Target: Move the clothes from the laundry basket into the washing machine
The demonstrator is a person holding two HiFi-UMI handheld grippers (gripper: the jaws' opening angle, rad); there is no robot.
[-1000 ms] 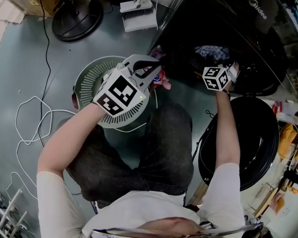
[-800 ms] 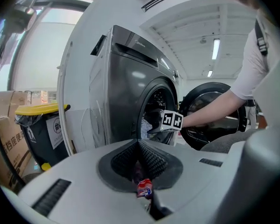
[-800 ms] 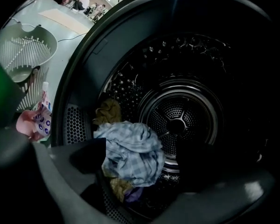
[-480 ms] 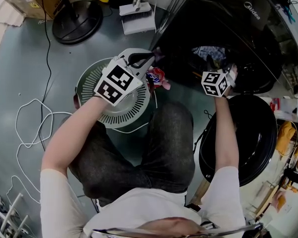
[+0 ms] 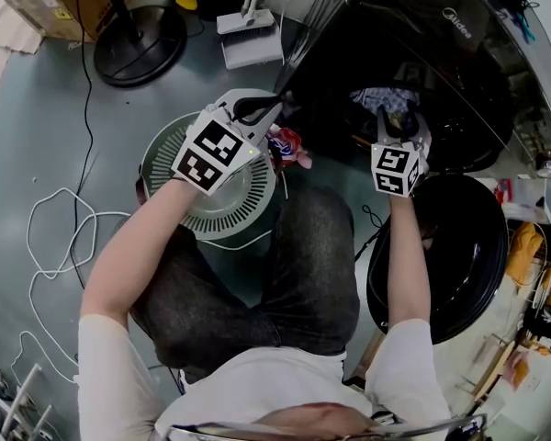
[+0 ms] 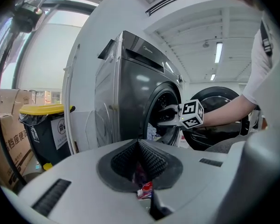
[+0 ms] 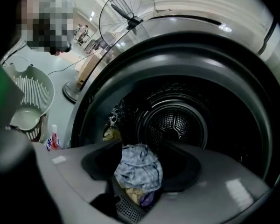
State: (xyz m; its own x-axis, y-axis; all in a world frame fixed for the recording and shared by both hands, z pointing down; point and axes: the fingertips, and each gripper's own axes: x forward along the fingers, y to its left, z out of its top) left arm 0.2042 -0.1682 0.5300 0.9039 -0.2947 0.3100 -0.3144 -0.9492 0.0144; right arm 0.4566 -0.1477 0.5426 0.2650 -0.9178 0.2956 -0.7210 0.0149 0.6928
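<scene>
Red and white cloth is pinched in the left gripper. Only a small bit of it shows, and the jaws are squeezed together on it. This gripper hangs over the pale laundry basket. The basket stands on the floor just left of the washing machine. I see no other clothes in the basket, but the gripper hides part of it.

Closer to the washing machine, the right gripper pokes at the round hole in its front. The round door is swung wide open, to the right of that hole. A blue and white cloth sits bunched up between this gripper's jaws, at the lip of the hole. The jaws are closing around it, but they do not look tight on it yet. Deeper inside the washing machine is the dark drum.

I think the step now is loading. One piece is at the hole and one is held by the basket. Next, the blue cloth needs to go deeper into the drum so it does not slip out. Then the right gripper should move aside. After that the left one can bring the red cloth to the hole and let go inside.
</scene>
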